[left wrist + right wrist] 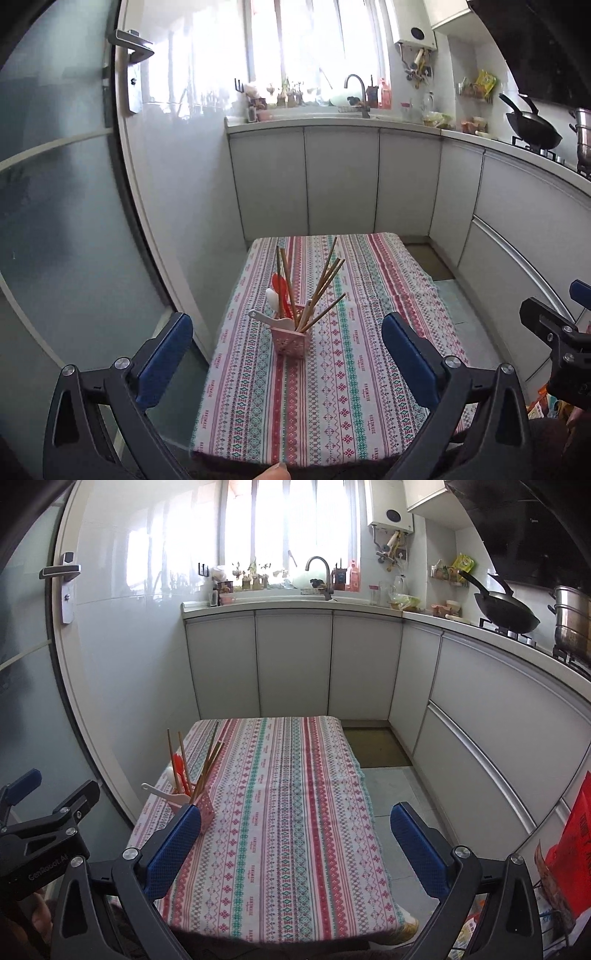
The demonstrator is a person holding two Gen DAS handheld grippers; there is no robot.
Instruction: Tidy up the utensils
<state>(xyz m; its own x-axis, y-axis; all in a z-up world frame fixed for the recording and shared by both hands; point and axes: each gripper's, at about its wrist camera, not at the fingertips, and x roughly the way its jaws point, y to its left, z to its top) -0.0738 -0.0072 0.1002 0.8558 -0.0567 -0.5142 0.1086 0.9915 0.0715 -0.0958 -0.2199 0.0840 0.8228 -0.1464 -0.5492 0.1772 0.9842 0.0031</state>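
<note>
We hold both grippers, left (288,354) and right (295,843), with fingers wide apart and empty, above the bench (295,849), whose pink holder (290,341) with chopsticks (325,288) stands near the left edge.

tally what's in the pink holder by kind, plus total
Chopsticks: 6 (they overlap, so this count is approximate)
Red spoon: 1
White spoons: 2
Total: 9, all standing in the pink holder
</note>
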